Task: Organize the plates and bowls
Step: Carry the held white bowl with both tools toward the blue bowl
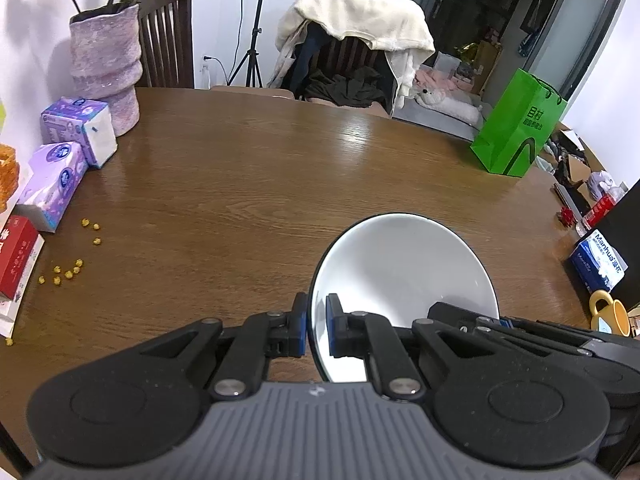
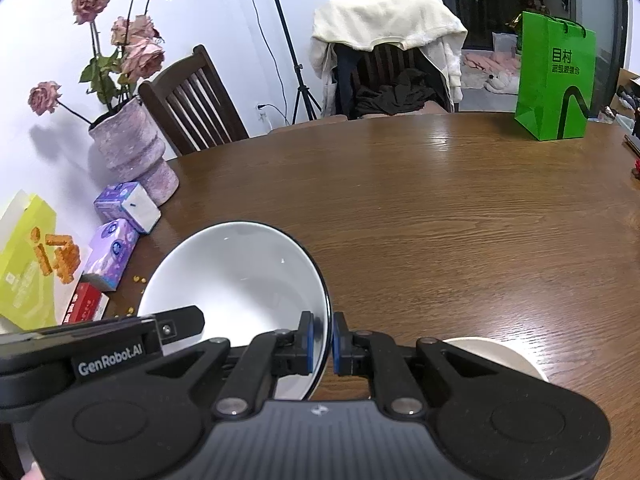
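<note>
Gripping one white bowl (image 1: 404, 276) from opposite sides, the left gripper (image 1: 317, 328) and the right gripper (image 2: 323, 340) each pinch a thin stretch of its dark-edged rim, one blue pad inside the bowl and one outside. Both sets of jaws are nearly closed, with only the rim's thickness between the pads. The bowl appears to hang above the wooden table (image 1: 240, 184) rather than rest on it, near the front edge, though its underside is hidden. In the right wrist view a second pale dish (image 2: 496, 354) lies just behind the right gripper's linkage; whether it is a plate or a bowl cannot be told.

Risk, as a judgement: the glazed rim is smooth and the contact patches are small, so the bowl could slip or swing if the two hands drift apart, close together, or tilt unevenly. A pull by one hand alone would lever the rim out of the other pads. A drop onto the hard table could chip the bowl. A low sweep to the right could also knock the pale dish.

Pose: both grippers point forward and steeply downward, roughly parallel, close together. The left holds the bowl's left rim, the right holds its right rim. The left gripper's body crosses the lower left of the right wrist view.
</note>
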The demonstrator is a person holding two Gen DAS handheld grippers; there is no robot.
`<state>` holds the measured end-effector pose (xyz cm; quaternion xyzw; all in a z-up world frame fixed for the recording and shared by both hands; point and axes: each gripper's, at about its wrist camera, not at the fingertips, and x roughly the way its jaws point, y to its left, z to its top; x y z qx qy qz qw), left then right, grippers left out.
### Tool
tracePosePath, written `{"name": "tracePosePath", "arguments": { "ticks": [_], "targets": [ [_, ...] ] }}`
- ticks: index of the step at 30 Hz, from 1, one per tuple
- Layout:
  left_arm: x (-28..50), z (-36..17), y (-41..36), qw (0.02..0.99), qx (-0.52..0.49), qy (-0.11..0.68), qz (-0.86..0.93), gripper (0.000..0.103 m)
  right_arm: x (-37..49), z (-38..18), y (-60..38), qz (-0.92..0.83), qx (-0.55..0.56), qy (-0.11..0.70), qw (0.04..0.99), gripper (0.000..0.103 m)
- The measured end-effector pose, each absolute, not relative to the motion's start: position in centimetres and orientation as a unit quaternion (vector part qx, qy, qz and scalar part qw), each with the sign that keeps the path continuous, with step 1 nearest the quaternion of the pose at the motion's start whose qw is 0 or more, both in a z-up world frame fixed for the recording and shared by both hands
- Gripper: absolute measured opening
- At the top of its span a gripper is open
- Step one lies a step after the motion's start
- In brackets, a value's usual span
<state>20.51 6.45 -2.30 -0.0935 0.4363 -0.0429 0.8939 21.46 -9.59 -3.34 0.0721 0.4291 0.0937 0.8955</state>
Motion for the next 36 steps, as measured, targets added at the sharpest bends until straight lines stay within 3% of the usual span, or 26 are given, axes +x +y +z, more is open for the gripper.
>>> {"name": "tracePosePath", "arguments": {
  "ticks": [36],
  "targets": [
    [16.0,-2.2,14.9,0.896,-0.101,0.433,-0.026,0.01,17.8,-3.2,-2.0,0.114,0.061,0.429,0.894,0.009]
  ]
}}
